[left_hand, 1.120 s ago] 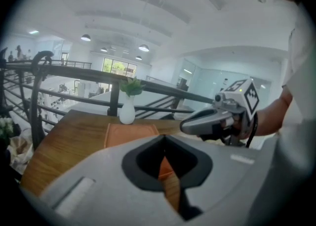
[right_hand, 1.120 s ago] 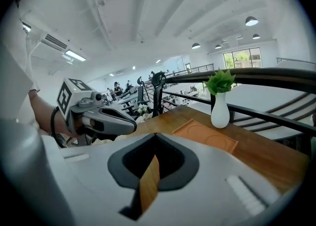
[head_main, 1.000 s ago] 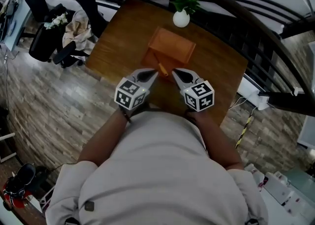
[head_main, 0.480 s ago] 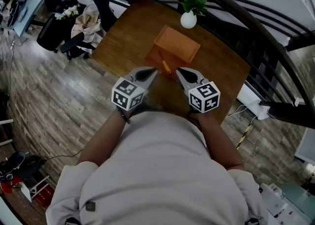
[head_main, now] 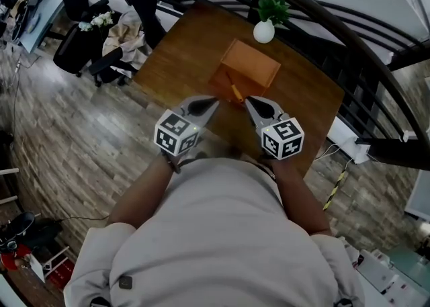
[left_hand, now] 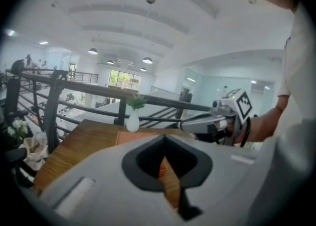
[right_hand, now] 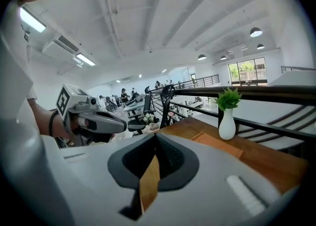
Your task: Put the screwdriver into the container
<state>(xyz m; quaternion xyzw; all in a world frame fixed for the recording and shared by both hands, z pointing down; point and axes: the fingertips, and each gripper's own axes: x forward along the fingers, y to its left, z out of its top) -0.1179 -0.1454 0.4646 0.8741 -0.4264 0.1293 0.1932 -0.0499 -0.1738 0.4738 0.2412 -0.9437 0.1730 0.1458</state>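
The left claw (head_main: 213, 101) has its jaws closed tip to tip and holds nothing. Just ahead of it, slightly to its right, the screwdriver (head_main: 235, 92) lies at the near edge of the box (head_main: 254, 65) (whether it rests on the box, I cannot tell). The right claw (head_main: 247, 100), also closed and empty, sits just beside the handle. It would be best to open one claw first, then pinch the handle crosswise so it lifts level.

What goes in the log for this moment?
left gripper shut, empty | right gripper shut, empty | screwdriver near container, not held
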